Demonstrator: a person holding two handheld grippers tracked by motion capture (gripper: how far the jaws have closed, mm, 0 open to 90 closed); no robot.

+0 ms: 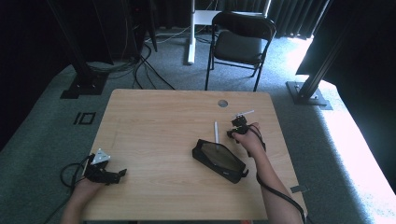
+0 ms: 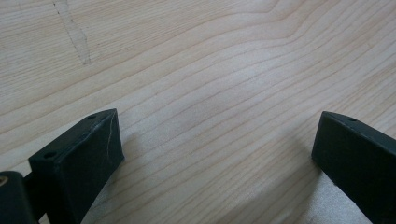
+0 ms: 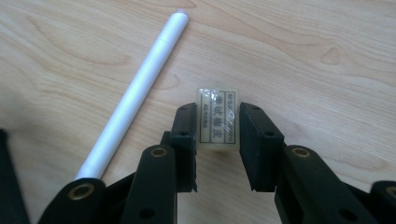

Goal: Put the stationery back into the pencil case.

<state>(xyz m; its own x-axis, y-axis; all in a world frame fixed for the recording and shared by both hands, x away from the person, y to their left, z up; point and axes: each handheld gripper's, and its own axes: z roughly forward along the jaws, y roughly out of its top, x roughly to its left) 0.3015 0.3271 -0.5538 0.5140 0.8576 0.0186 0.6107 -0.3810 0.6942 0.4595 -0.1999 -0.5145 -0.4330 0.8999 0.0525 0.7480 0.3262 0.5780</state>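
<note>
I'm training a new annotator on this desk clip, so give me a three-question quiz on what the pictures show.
1. True or false: the right hand-held gripper has its jaws on either side of a small wrapped eraser.
2. What long white thing lies on the wooden table beside the eraser? A) a white pen B) a ruler C) a spoon
3. In the high view, what black thing lies by the right forearm, and is it open or zipped?

Key
1. True; the pads meet its two sides.
2. A.
3. A black pencil case, lying open.
</note>
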